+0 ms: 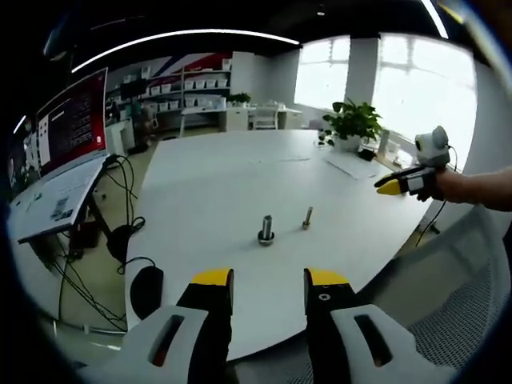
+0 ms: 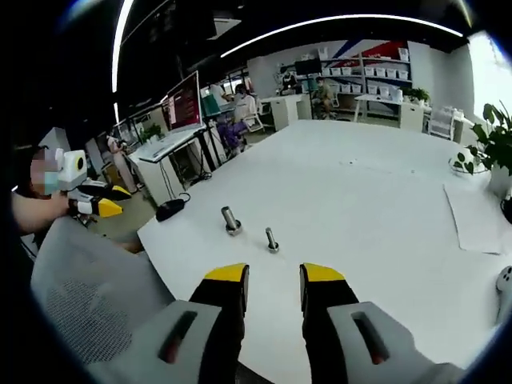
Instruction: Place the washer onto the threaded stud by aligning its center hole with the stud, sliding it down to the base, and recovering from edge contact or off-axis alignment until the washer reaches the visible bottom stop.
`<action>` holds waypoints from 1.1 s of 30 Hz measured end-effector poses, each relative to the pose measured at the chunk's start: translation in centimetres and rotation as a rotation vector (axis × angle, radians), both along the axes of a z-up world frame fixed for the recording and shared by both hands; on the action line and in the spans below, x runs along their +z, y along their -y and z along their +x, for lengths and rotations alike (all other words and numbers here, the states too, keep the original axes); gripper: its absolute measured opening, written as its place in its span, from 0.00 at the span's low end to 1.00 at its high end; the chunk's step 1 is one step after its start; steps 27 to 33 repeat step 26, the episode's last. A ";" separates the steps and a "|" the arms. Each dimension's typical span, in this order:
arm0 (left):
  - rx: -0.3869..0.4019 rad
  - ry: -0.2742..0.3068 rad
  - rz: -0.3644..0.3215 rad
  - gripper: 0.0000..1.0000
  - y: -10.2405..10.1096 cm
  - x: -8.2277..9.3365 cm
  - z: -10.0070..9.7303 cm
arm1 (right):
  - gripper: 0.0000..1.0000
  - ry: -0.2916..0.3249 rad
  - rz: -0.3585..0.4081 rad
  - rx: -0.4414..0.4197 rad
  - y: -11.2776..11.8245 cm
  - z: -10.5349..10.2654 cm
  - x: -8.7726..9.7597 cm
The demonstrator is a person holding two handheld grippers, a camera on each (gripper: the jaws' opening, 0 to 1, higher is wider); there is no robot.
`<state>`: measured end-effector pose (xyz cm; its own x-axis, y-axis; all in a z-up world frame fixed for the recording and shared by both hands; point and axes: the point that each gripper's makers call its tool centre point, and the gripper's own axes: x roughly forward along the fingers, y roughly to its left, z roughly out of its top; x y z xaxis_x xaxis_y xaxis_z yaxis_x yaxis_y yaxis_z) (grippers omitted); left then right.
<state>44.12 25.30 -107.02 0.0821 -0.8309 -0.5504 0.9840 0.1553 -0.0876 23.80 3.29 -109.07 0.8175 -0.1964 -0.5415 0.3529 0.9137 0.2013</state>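
Observation:
On the white table [image 1: 208,184] stands a short threaded stud [image 1: 266,230] with a wider ring at its base, and a thinner bolt [image 1: 307,218] stands just beside it. The right gripper view shows the same stud [image 2: 231,221] and bolt [image 2: 272,240]. I cannot make out a loose washer. My left gripper [image 1: 270,280] hovers open over the table's near edge with nothing between its yellow-tipped jaws. My right gripper [image 2: 274,276] is open and empty too, short of the two parts. Each gripper also appears in the other's view, the right gripper [image 1: 400,186] and the left gripper [image 2: 100,206].
A grey mesh chair [image 1: 456,312] [image 2: 88,312] stands at the table's near side. A potted plant [image 1: 352,120] and a paper sheet [image 1: 352,164] sit at the far end. A desk with a monitor [image 1: 72,124] and cables stands off to one side.

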 end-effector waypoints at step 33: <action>0.047 -0.013 -0.059 0.33 0.0 1.1 0.7 | 0.29 -0.046 -0.031 -0.014 -0.5 -0.2 -1.3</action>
